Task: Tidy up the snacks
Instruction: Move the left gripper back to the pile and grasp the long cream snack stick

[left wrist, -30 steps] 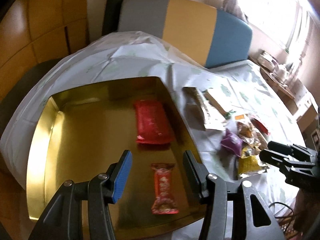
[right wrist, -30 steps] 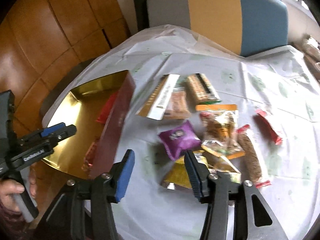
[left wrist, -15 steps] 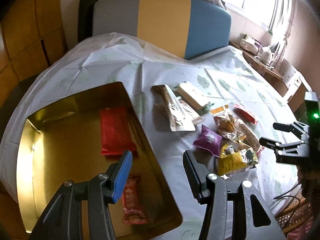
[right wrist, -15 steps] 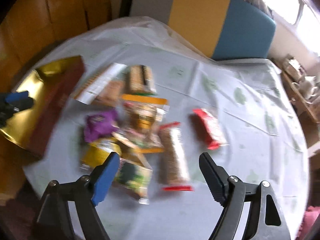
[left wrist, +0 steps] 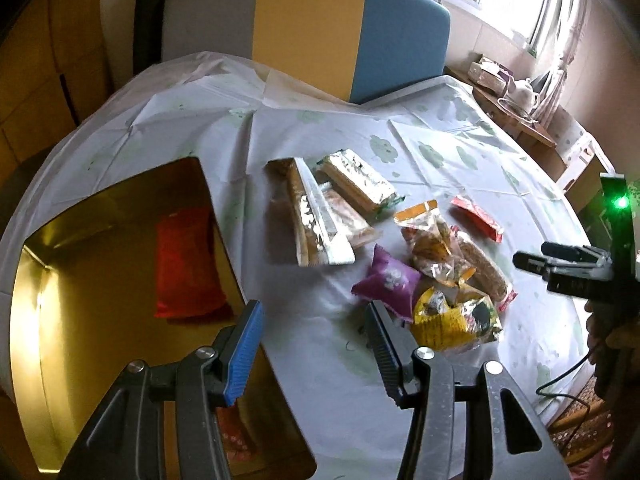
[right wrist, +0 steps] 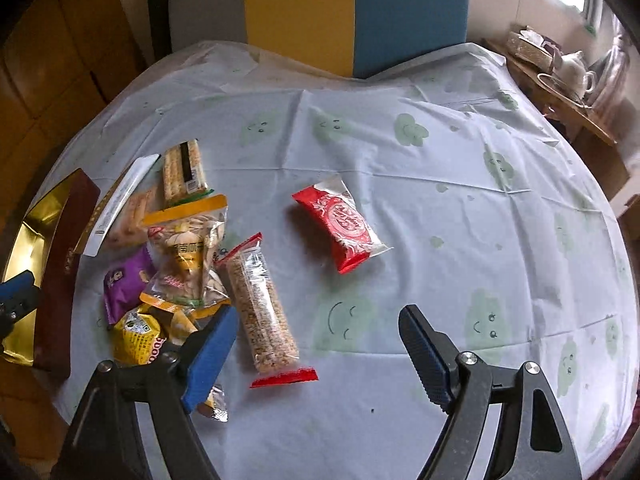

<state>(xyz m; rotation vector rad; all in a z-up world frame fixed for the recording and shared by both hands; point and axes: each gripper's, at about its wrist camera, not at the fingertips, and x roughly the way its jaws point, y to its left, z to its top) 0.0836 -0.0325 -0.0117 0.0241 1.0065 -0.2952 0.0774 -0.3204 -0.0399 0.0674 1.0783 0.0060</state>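
Note:
A gold tin [left wrist: 100,320] sits at the table's left edge with a red packet [left wrist: 186,264] lying inside. My left gripper [left wrist: 312,320] hovers open and empty over the cloth between the tin's rim and a purple packet [left wrist: 386,280]. The loose pile also holds a yellow packet [left wrist: 452,320], a long cereal bar [right wrist: 262,300] and a clear bag of nuts [right wrist: 188,248]. A red packet [right wrist: 344,224] lies apart, to the right of the pile. My right gripper [right wrist: 318,320] is wide open over the cloth below it, with the cereal bar by its left finger.
The round table wears a white cloth with green smiley faces [right wrist: 440,200]. A chair with a grey, yellow and blue back [left wrist: 304,28] stands behind it. A side table with a teapot [left wrist: 524,94] is at the far right. A cable [left wrist: 568,384] hangs off the near right edge.
My left gripper has swung right, from above the tin to the cloth beside the pile. My right gripper has moved right past the pile and its jaws have widened.

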